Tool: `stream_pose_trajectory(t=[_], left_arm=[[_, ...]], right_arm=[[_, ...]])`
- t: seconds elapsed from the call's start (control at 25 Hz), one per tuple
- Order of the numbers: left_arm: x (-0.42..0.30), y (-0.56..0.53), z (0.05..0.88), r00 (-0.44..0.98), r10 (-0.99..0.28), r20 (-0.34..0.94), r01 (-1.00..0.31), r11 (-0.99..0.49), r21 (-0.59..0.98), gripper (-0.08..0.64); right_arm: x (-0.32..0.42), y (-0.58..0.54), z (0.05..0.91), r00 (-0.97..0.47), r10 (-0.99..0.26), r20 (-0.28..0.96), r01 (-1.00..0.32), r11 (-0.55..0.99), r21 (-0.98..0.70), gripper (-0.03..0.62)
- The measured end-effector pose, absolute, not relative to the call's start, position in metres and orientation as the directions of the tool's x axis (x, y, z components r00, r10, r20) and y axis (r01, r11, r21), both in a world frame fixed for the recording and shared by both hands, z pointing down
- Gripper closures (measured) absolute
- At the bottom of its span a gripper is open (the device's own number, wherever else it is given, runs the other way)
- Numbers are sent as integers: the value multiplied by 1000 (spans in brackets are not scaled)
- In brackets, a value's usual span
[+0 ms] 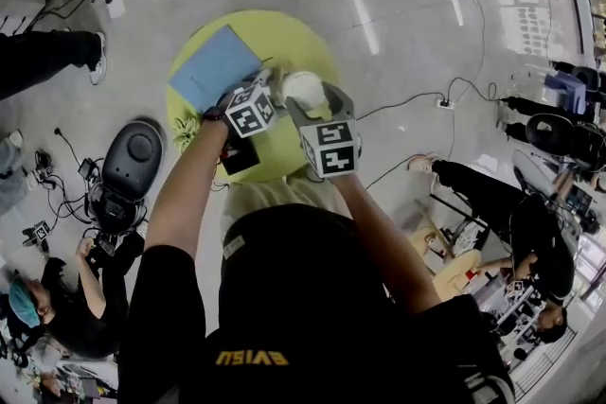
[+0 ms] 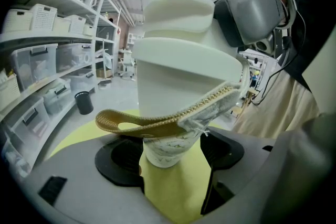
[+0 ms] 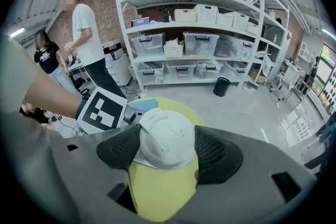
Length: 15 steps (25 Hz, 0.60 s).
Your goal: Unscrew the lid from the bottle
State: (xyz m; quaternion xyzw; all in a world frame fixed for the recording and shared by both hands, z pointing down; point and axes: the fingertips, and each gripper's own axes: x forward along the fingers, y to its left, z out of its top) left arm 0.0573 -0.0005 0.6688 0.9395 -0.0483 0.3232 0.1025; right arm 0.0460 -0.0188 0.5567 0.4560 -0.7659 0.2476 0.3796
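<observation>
The lid (image 3: 167, 139), a white domed cap, sits on top of the bottle (image 2: 178, 76). The bottle is upright at the 3 o'clock side of the round yellow worktop (image 1: 284, 38); I cannot tell whether its foot rests on the surface or is held just above it.

In the head view the right gripper (image 3: 168, 150) comes down steeply from the bottle's 5 o'clock. Its two black pads pinch the cap at 9 and 3 o'clock in its own view, a grip from above that suits twisting the cap about the bottle's axis.

The left gripper (image 2: 168, 157) reaches in lower from the bottle's 8 o'clock. Its jaws are set wide and clamp the marbled foot, likely to stop the body spinning with the cap. A gold-edged carry strap (image 2: 157, 123) loops across the bottle just above those jaws.

The lid looks seated, so the unscrewing seems barely begun. A blue pad (image 1: 213, 66) lies at the worktop's 10 o'clock, out of the way.
</observation>
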Motion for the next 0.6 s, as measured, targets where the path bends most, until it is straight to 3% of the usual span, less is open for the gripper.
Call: stream_pose_trajectory(t=[0.6], left_arm=[[58,-1,668,787,-20,617,-152,-975,162,207]], right_arm=[[38,-16,556,-417,-326,848,-689,723,-61,268]])
